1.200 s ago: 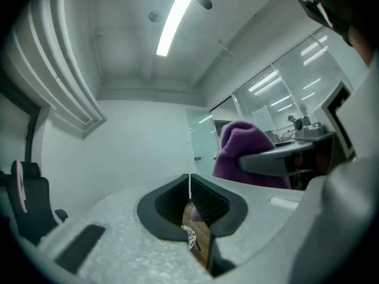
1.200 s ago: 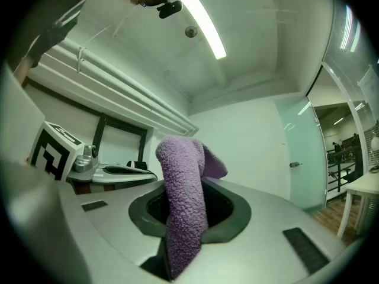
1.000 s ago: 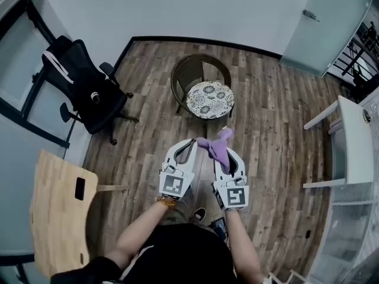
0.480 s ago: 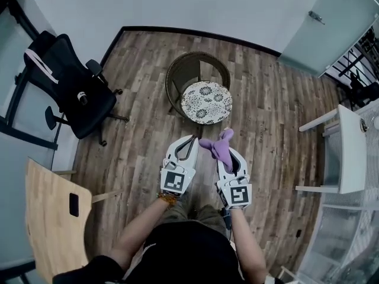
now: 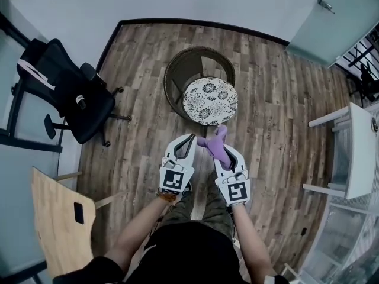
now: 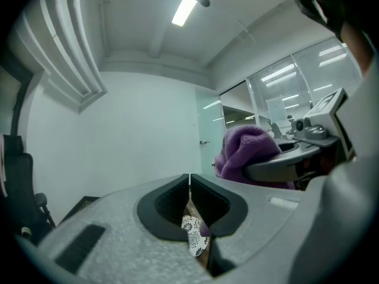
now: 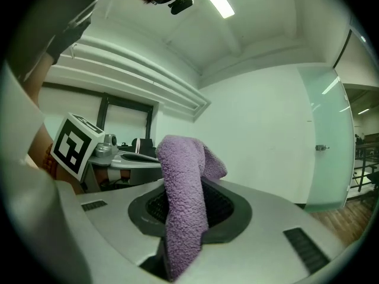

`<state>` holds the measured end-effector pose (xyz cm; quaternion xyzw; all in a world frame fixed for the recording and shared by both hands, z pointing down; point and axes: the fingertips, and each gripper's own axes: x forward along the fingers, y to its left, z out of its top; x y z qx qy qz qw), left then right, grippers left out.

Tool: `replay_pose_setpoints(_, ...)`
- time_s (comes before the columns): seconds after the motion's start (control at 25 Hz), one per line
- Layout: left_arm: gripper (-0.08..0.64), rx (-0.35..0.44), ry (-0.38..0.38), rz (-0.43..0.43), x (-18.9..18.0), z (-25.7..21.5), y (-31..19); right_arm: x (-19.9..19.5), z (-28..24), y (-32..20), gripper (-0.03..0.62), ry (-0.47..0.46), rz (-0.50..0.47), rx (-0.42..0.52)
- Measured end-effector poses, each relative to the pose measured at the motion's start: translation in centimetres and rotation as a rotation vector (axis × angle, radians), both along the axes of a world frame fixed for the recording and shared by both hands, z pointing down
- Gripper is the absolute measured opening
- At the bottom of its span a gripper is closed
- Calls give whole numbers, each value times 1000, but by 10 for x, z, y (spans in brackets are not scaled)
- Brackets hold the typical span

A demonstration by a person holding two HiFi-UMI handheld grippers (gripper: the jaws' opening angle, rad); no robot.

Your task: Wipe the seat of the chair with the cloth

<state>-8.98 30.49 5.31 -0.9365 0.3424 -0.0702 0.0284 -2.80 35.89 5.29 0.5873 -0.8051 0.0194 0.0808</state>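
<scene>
A round wicker chair [image 5: 177, 70] with a floral seat cushion [image 5: 209, 100] stands on the wood floor just ahead of me. My right gripper [image 5: 220, 139] is shut on a purple cloth [image 5: 217, 147], which bunches up between its jaws [image 7: 185, 201] and pokes out at the tip, level with the cushion's near edge. My left gripper [image 5: 188, 141] is held beside it, shut and empty, its pads [image 6: 175, 201] pressed together. A sliver of the cushion [image 6: 194, 236] shows under the left jaws. The cloth [image 6: 246, 151] also appears at the right of the left gripper view.
A black office chair [image 5: 65, 87] stands at the left by a glass wall. A light wooden chair back [image 5: 56, 220] is at the lower left. A white table [image 5: 358, 149] sits at the right, and a pale door [image 5: 331, 16] at the far right corner.
I have stepped closer to the wicker chair. Both grippers now sit nearer the cushion's front edge, with the cloth still held in the right one.
</scene>
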Motion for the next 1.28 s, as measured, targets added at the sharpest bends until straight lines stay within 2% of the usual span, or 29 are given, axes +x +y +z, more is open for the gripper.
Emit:
replay_pose_setpoints(0.36,20,-55,-110,-112,74,40,-73,86,35,-84,91,-51,-96,-33)
replay_pose_setpoints(0.52,20,-85,-133,-179,90,59,-93,113,67,-111,91,-7,-182,-98)
replay_pose_setpoints(0.72,20,-128,-177,-193,99,98,-106,120,111,-134,91,32,-295,-163)
replay_pose_setpoints(1.08,20,-263,-215,-178,103,223,-138,117,209,-179,91,73,-362,-255)
replay_pose_setpoints(1.28,20,-332,-234,-216,102,293,-155,111,281,-196,91,92,-397,-303)
